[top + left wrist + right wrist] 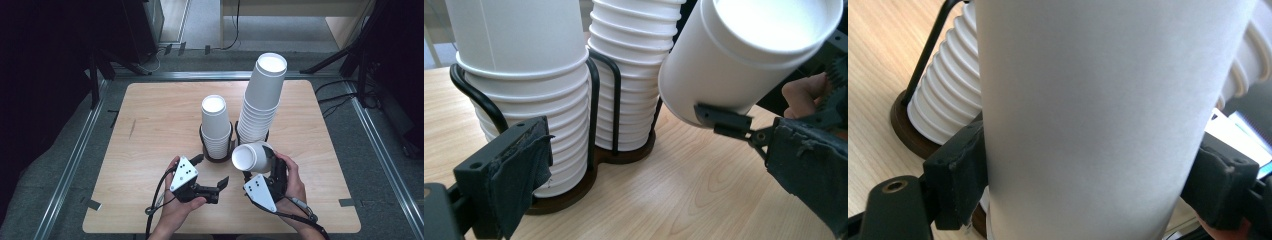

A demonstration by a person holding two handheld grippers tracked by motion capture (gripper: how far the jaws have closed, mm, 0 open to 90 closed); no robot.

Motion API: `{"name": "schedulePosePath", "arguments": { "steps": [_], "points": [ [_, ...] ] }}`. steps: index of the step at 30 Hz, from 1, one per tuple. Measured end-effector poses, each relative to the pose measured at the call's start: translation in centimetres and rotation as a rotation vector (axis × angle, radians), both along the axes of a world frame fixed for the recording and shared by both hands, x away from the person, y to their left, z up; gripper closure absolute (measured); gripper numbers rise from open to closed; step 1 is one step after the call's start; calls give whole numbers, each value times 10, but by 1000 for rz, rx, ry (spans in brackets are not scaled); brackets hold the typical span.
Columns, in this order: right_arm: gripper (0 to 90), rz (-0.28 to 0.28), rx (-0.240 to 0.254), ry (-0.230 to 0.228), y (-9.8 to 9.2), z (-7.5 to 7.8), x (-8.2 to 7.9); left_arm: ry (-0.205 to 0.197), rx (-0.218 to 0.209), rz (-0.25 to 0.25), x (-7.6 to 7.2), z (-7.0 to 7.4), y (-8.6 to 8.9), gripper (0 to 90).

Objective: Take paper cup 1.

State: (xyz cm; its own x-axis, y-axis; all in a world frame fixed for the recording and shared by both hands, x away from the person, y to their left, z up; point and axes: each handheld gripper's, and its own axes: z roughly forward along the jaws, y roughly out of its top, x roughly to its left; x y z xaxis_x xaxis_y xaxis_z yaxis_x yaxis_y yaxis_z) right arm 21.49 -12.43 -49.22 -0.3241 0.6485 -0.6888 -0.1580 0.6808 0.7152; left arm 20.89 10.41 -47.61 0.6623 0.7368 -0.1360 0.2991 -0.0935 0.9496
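My right gripper (257,167) is shut on a single white paper cup (250,156), tilted with its open mouth toward the left. In the right gripper view the two black pads (955,175) press on both sides of the cup (1088,100). A short stack of cups (216,125) and a taller stack (262,95) stand side by side in a black wire holder (218,159). My left gripper (210,171) is open just in front of the short stack. In its own view the left gripper (664,175) has nothing between its pads, the short stack (524,75) is close ahead and the held cup (734,55) at upper right.
The holder stands mid-table on a light wooden tabletop (150,130). Beyond the table's edges run metal rails and grey floor. Black stands and cables are at the far corners.
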Motion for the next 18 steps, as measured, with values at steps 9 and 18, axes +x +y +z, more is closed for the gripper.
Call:
{"name": "schedulePosePath", "arguments": {
  "steps": [9, 18],
  "points": [
    [174, 12, -142, -79, 10, -9, -8, -1, 31, -28, -1, -2, -5, 0],
    [183, 21, -251, -158, 17, -16, -13, 2, 47, -82, -2, -3, -8, 0]
  ]
}}
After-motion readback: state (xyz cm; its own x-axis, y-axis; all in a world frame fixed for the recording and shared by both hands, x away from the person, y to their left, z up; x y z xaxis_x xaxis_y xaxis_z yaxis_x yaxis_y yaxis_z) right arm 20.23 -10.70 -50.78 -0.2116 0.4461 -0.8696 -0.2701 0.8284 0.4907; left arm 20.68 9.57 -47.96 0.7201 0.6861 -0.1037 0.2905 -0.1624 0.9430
